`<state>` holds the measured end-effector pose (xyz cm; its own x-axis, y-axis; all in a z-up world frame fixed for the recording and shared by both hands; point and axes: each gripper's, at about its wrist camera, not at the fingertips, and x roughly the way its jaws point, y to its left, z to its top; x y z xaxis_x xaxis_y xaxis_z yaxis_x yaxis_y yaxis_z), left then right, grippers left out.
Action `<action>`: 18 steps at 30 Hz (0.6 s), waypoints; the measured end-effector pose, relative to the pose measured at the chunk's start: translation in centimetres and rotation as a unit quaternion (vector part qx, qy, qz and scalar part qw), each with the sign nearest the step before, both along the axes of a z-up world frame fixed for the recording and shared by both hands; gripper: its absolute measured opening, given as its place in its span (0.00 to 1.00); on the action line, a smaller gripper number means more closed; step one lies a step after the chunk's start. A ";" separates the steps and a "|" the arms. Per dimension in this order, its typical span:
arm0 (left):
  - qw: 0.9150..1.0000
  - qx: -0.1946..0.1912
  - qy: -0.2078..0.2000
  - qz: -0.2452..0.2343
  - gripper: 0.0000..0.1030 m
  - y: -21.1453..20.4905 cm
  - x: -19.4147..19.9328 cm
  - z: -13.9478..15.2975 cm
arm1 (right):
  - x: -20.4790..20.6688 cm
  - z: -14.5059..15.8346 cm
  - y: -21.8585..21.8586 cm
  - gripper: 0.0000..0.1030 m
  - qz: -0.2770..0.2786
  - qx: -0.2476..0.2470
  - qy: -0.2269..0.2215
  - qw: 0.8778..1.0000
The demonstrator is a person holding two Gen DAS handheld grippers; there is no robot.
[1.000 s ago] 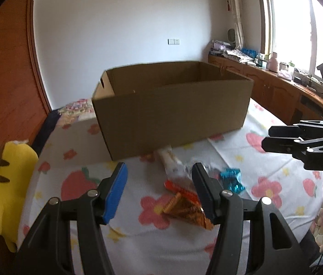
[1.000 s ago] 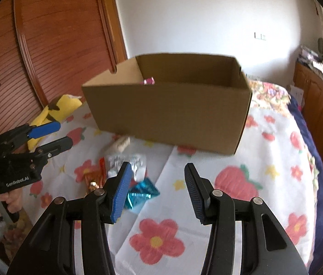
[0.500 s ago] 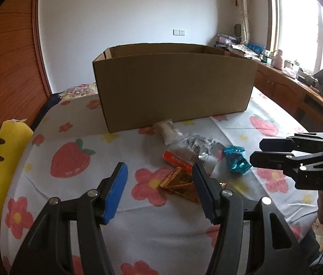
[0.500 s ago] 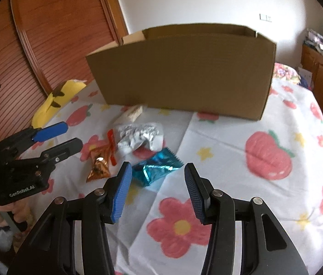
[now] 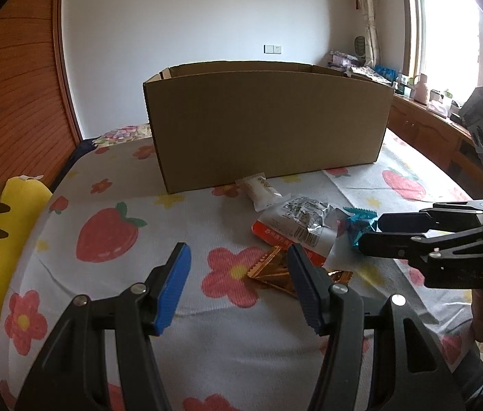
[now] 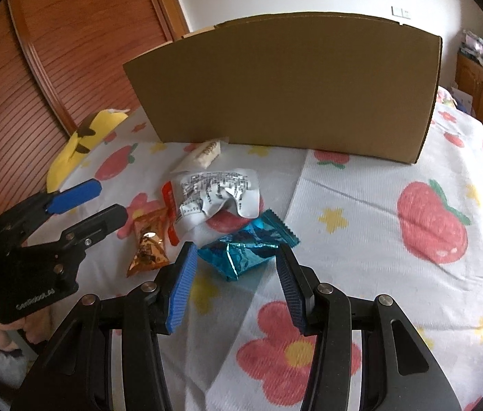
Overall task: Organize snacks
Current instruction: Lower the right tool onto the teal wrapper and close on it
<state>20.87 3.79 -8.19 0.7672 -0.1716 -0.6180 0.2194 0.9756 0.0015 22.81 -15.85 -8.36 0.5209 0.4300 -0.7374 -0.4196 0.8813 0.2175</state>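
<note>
Here, largest thing first.

Bed cover (image 6: 378, 178): lying flat under everything, printed with strawberries and flowers (soft, so a packet may be sinking a little when pressed).

Cardboard box (image 6: 286, 85): standing open-topped at the back of the cover, its near wall facing both cameras; inside hidden from here.

Right gripper (image 6: 234, 284): hanging just above the cover, jaws partly open and gripping nothing; the blue packet is sitting just ahead of its fingertips, not between the pads.

Left gripper (image 5: 238, 284): hovering partly open and empty too, the orange packet peeking past its right finger.

White-and-red bag (image 6: 217, 195): lying crumpled in the middle of the pile, looking light and slack.

Cream wrapped bar (image 6: 203, 154): resting against the foot of the box.

Blue packet (image 6: 248, 250): lying nearest the right gripper; probably light, crinkly and slippery foil, so I would be pinching across its puffed middle, not the sealed edge.

Orange packet (image 6: 149, 239): lying left of the bag, a small pointed foil pouch, likely just as slick.
</note>
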 end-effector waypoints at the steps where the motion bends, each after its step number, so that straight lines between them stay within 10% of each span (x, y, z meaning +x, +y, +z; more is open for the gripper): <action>1: 1.000 -0.001 0.000 0.001 0.57 0.1 0.1 0.0 | 0.1 0.0 0.0 0.47 -0.002 -0.003 0.000 1.000; 18: 1.000 -0.004 -0.008 0.005 0.57 0.3 0.0 0.0 | -0.2 0.1 -2.2 0.23 -0.024 -0.028 -0.003 0.999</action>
